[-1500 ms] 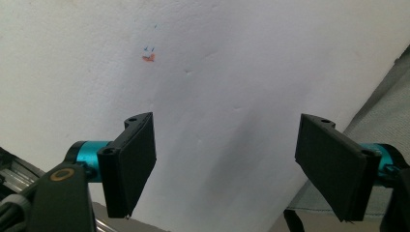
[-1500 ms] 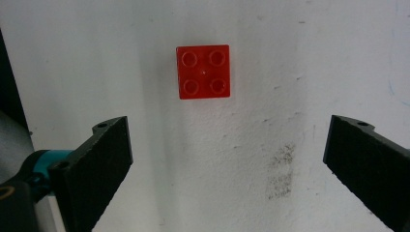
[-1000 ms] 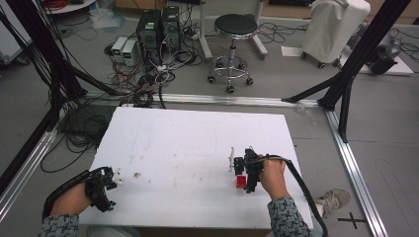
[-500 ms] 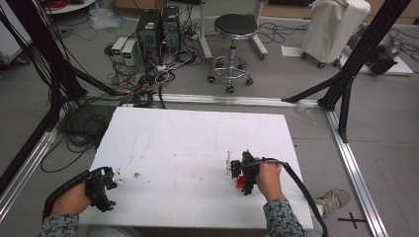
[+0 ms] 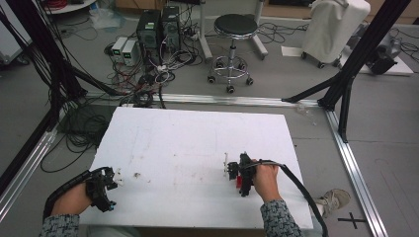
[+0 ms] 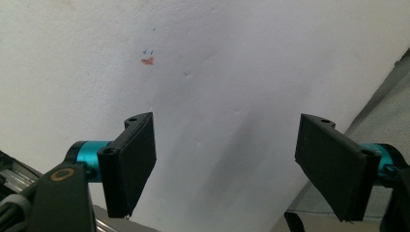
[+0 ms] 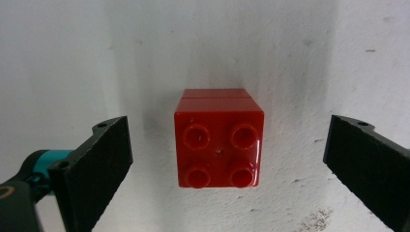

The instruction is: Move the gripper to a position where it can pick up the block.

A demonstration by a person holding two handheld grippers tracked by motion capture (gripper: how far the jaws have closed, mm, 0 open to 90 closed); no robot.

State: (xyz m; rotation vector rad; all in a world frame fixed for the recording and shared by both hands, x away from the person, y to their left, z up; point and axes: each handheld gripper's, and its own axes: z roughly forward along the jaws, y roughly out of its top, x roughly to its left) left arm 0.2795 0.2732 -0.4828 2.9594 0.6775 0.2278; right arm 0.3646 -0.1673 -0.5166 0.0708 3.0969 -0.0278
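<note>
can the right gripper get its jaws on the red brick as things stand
Probably yes. The right gripper sits right over the red brick, jaws open wide on either side, with nothing on the white table between them.

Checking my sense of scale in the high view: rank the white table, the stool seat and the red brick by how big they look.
1. White table, by far the largest.
2. Stool seat, farther from the camera, so its true size may be understated.
3. Red brick, a small patch beside the right hand-held gripper.
</note>
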